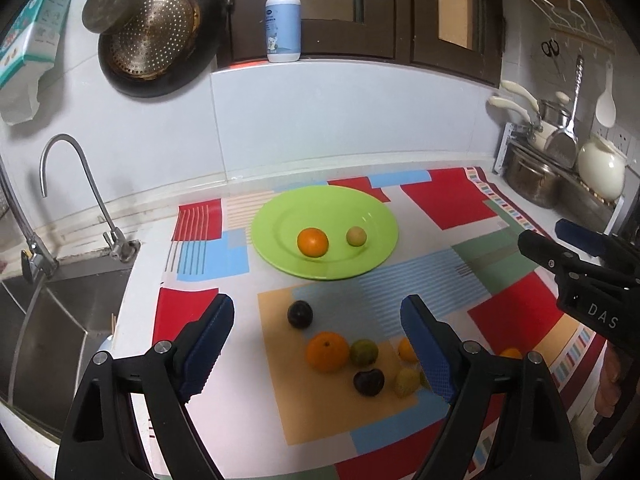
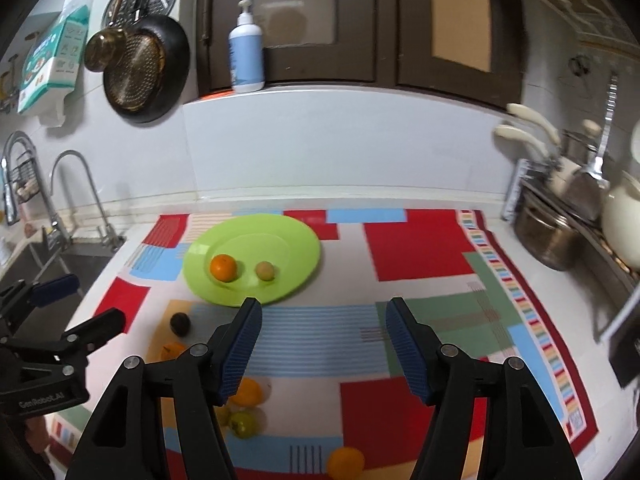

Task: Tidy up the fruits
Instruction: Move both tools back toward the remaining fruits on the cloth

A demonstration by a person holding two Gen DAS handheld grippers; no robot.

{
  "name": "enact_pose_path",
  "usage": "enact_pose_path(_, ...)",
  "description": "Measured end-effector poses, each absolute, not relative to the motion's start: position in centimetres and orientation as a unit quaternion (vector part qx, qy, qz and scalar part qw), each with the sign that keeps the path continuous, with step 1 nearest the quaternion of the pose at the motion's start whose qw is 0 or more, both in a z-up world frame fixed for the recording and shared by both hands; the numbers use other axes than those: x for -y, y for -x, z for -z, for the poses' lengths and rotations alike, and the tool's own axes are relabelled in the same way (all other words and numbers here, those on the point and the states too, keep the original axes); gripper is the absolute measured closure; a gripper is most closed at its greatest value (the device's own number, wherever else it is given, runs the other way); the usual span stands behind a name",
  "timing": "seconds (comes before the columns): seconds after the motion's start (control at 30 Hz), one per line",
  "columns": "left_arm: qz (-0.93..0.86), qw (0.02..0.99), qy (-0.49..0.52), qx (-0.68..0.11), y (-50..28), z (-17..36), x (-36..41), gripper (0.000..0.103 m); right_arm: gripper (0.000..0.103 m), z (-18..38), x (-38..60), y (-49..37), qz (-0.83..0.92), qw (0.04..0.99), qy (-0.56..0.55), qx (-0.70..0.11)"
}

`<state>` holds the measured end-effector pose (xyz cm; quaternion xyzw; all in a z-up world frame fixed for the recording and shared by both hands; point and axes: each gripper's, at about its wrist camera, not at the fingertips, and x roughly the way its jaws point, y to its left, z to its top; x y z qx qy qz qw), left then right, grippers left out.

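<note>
A green plate [image 1: 276,216] [image 2: 296,240] sits on a colourful patterned mat and holds an orange [image 1: 313,242] [image 2: 223,267] and a small yellow-green fruit [image 1: 356,236] [image 2: 265,270]. Nearer me lie loose fruits: a dark plum [image 1: 300,313] [image 2: 180,323], a big orange [image 1: 327,351], a green fruit [image 1: 364,353], another dark plum [image 1: 368,382] and a yellow fruit [image 1: 406,382]. My left gripper [image 1: 318,312] [image 2: 80,300] is open and empty above the loose fruits. My right gripper [image 2: 322,316] [image 1: 544,236] is open and empty over the mat right of the plate.
A steel sink [image 1: 48,320] and tap [image 1: 60,184] lie at the left. Pots and a white kettle [image 1: 600,168] stand at the right. A soap bottle [image 1: 283,20] stands on the ledge behind. A pan and strainer [image 1: 156,36] hang on the wall.
</note>
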<state>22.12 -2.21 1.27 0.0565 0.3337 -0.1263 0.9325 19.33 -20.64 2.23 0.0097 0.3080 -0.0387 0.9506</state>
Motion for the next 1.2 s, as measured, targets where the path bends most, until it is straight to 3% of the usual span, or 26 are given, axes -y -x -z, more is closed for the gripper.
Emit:
enact_pose_path(0.6, 0.136, 0.922, -0.105, -0.348, -20.1, 2.9, 3.4, 0.018, 0.038, 3.1, 22.2, -15.7, 0.090, 0.923, -0.047, -0.372)
enact_pose_path(1.03, 0.159, 0.901, -0.112, -0.388, -21.2, 6.1, 4.0, 0.024, 0.038, 5.8, 22.3, -15.4, 0.103, 0.900, -0.063, -0.419)
enact_pose_path(1.2, 0.169, 0.894, -0.111, -0.399, -21.6, 7.0, 4.1, 0.030, 0.038, 6.6, 22.2, -15.5, 0.103, 0.892, -0.067, -0.435)
